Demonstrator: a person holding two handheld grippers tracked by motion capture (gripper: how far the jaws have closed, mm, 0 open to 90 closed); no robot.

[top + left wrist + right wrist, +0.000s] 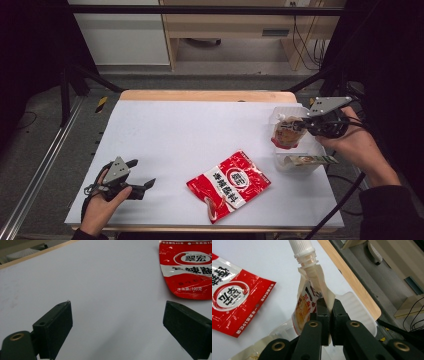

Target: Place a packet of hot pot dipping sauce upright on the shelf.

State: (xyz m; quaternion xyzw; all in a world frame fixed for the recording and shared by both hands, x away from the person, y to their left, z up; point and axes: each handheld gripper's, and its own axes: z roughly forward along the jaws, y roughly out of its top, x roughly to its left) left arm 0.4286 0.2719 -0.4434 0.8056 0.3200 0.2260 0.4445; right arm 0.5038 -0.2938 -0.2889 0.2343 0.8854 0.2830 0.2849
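Observation:
My right gripper (305, 126) (331, 307) is shut on the edge of a spouted sauce pouch (287, 132) (308, 296) with a white screw cap, holding it over a clear plastic container (280, 114) (359, 311) at the table's right side. Another flat pouch (306, 160) lies in that container nearer the front. A red and white seasoning packet (229, 183) (186, 267) (230, 296) lies flat on the white sheet, front of centre. My left gripper (141, 175) (117, 322) rests at the front left, open, with nothing between its jaws.
The white sheet (190, 135) covers the table, whose wooden far edge (207, 95) shows behind it. A metal frame and cables stand beyond the right side. Bare sheet lies between the left gripper and the red packet.

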